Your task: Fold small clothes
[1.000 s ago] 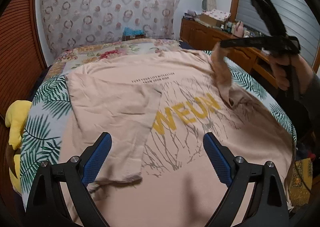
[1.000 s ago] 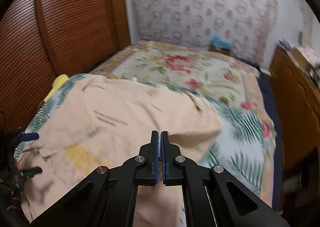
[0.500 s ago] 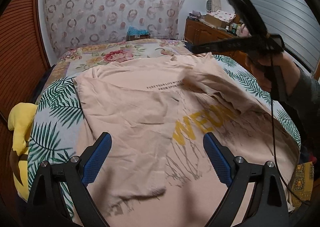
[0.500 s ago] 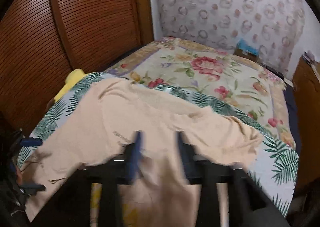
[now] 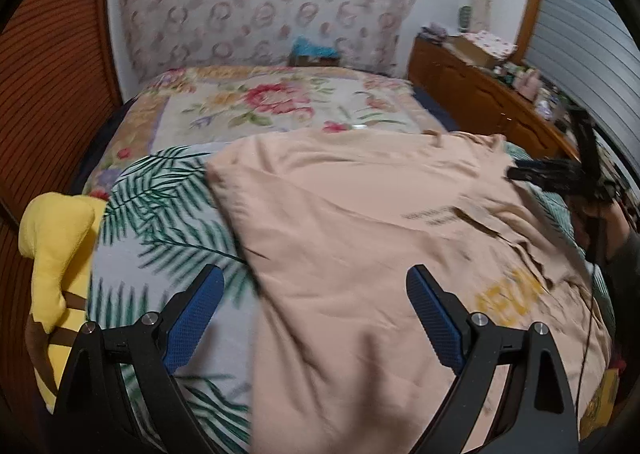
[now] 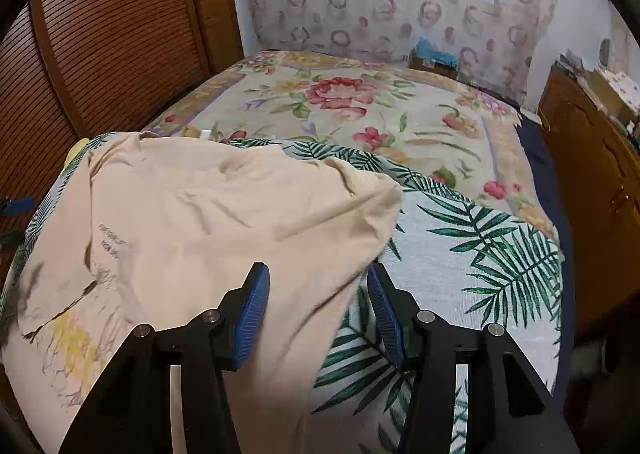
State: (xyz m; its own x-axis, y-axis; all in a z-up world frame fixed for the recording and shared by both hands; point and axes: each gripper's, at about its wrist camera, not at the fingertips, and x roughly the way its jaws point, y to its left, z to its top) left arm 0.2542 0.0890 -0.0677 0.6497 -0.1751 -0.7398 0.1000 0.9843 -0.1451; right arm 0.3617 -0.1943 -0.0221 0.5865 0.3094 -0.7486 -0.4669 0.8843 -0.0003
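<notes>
A peach T-shirt [image 5: 360,234] with yellow letters lies flat on the bed, both sides folded inward. My left gripper [image 5: 316,314] is open wide above its left folded edge, one pad over the bedcover, the other over cloth. My right gripper [image 6: 318,298] is open too. The shirt's [image 6: 200,222] folded right edge runs between its blue pads, and neither pad presses on it. The right gripper [image 5: 532,174] shows blurred at the right of the left wrist view, held by a hand. At the left rim of the right wrist view, the left gripper [image 6: 12,222] peeks in.
The shirt rests on a palm-leaf bedcover [image 5: 160,222] with a floral blanket [image 5: 260,102] beyond. A yellow plush toy [image 5: 56,254] sits at the bed's left edge. A wooden dresser [image 5: 480,94] lines the right side and a louvred wooden door [image 6: 100,34] the left.
The right gripper carried the lifted sleeve across, lowered it onto the shirt and went from shut to open. The left gripper shifted left to the shirt's left edge.
</notes>
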